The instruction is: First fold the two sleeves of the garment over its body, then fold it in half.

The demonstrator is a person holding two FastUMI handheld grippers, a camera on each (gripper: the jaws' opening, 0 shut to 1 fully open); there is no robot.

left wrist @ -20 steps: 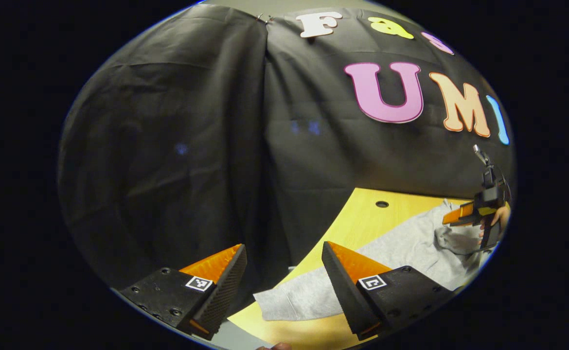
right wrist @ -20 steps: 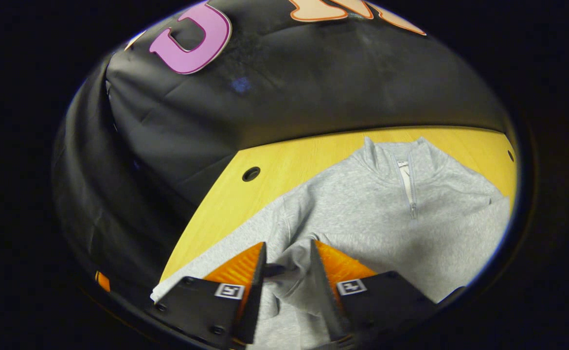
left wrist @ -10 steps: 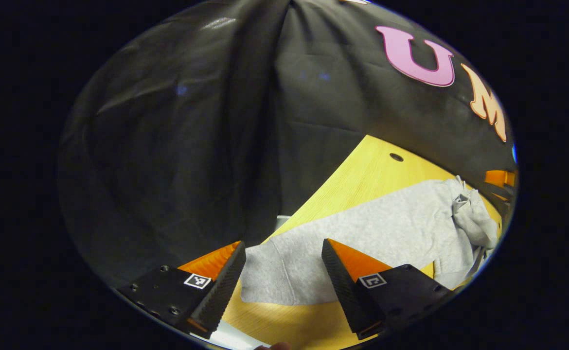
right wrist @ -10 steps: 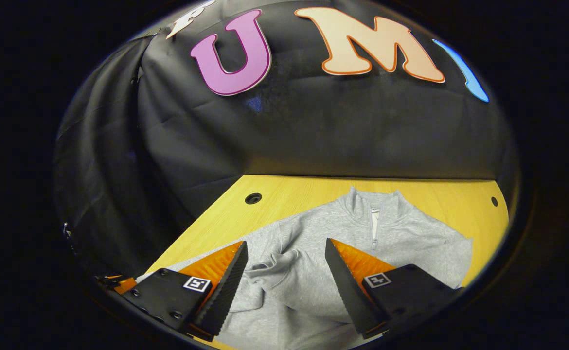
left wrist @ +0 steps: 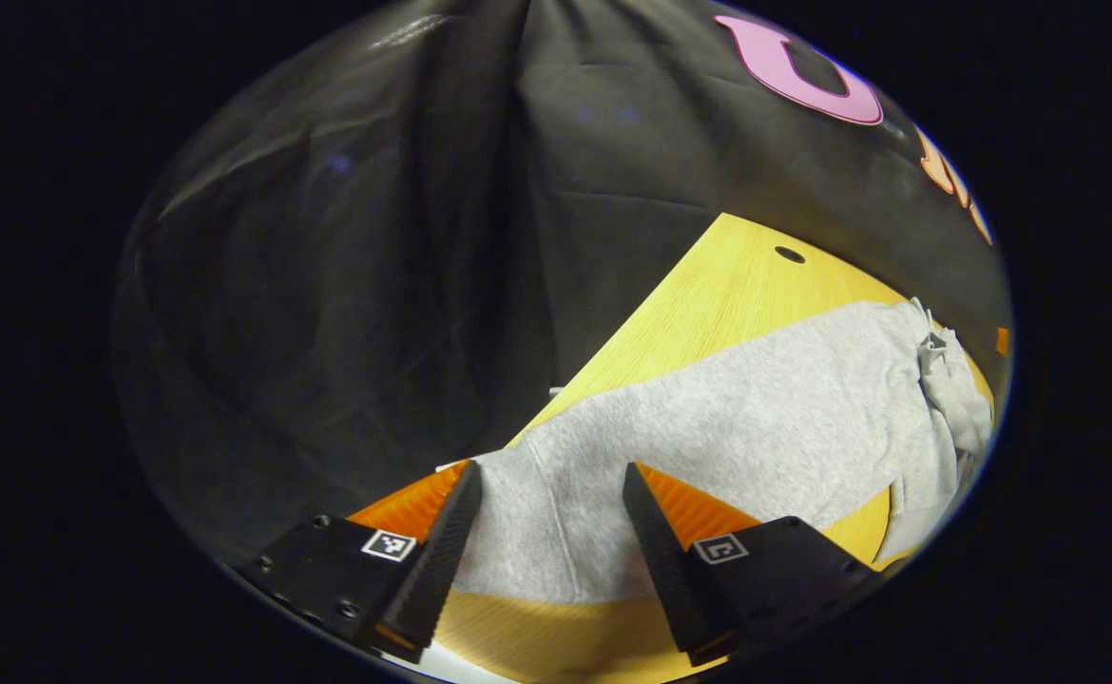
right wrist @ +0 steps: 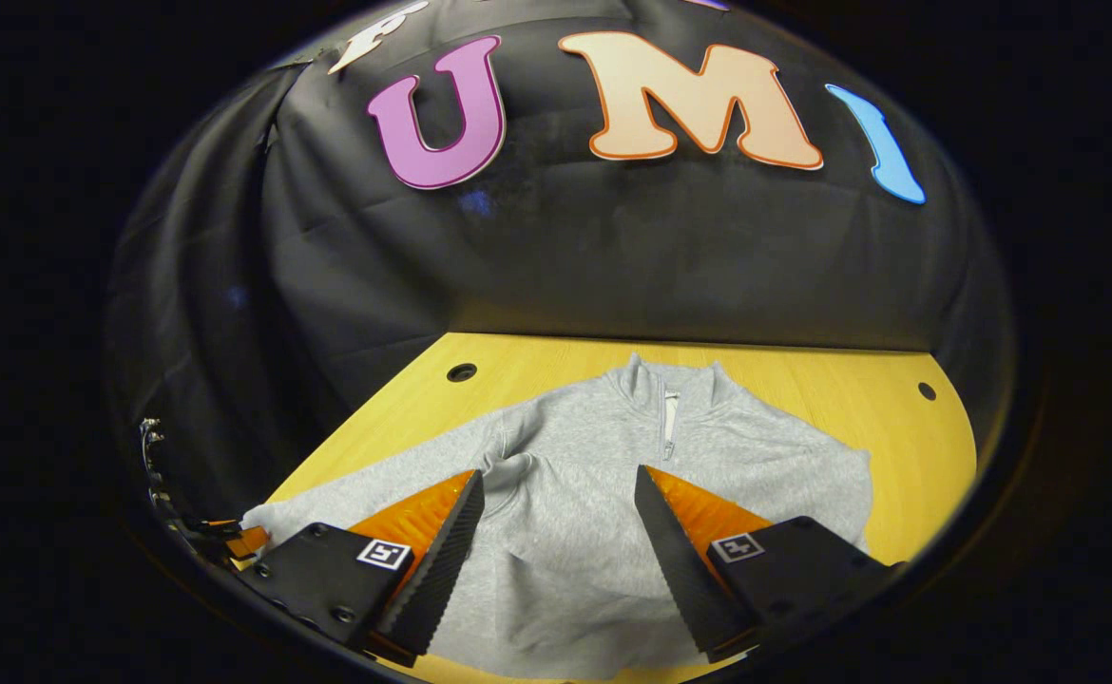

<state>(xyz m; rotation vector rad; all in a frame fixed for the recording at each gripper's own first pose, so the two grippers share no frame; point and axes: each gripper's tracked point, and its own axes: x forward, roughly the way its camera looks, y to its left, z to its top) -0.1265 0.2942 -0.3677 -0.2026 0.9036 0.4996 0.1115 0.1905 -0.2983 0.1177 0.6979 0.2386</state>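
Note:
A grey zip-neck sweatshirt (right wrist: pixel 603 513) lies flat on the yellow table (right wrist: pixel 803 380), collar (right wrist: pixel 665 380) at the far side. A crumpled fold of fabric (right wrist: pixel 513 465) rests on its body near the left shoulder. One sleeve (right wrist: pixel 280 513) stretches out to the left. My right gripper (right wrist: pixel 556 475) hovers open above the body, holding nothing. In the left gripper view that outstretched sleeve (left wrist: pixel 756 408) runs across the table, and its cuff end (left wrist: pixel 537 541) lies between the open fingers of my left gripper (left wrist: pixel 548 470). Bunched fabric (left wrist: pixel 946 380) shows at the far right.
The black cloth wall (right wrist: pixel 613 256) closes in the table at the back and the left. Round holes (right wrist: pixel 461 371) (right wrist: pixel 926 390) sit in the tabletop near its far corners. The other gripper (right wrist: pixel 228 543) shows at the table's left edge in the right gripper view.
My right gripper opened, let go of the fold of fabric and drew back from the garment. My left gripper came down and forward, so the sleeve's cuff end now lies between its fingers.

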